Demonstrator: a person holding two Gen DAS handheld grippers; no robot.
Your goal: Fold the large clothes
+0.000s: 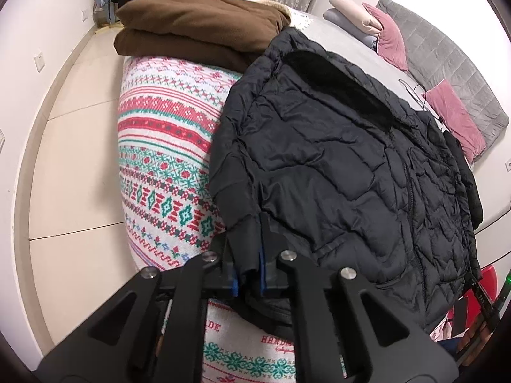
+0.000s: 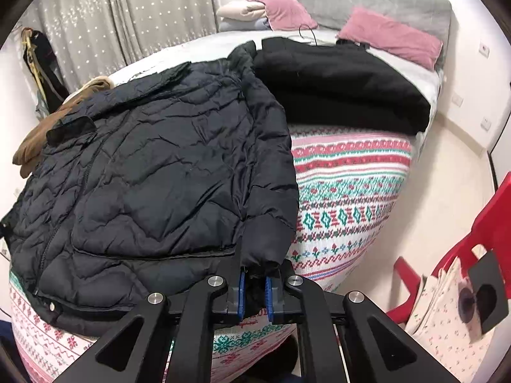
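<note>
The black quilted puffer jacket (image 1: 335, 166) lies spread front-up on the bed's patterned knit blanket (image 1: 166, 159), directly ahead of both claws. The left claw (image 1: 248, 274) is clamped on one sleeve cuff, and the right claw (image 2: 254, 290) is clamped on the other sleeve cuff (image 2: 262, 255). A folded brown garment (image 1: 198, 28) sits beyond the left claw, and a folded black garment (image 2: 341, 83) sits beyond the right claw, ahead and to its right.
</note>
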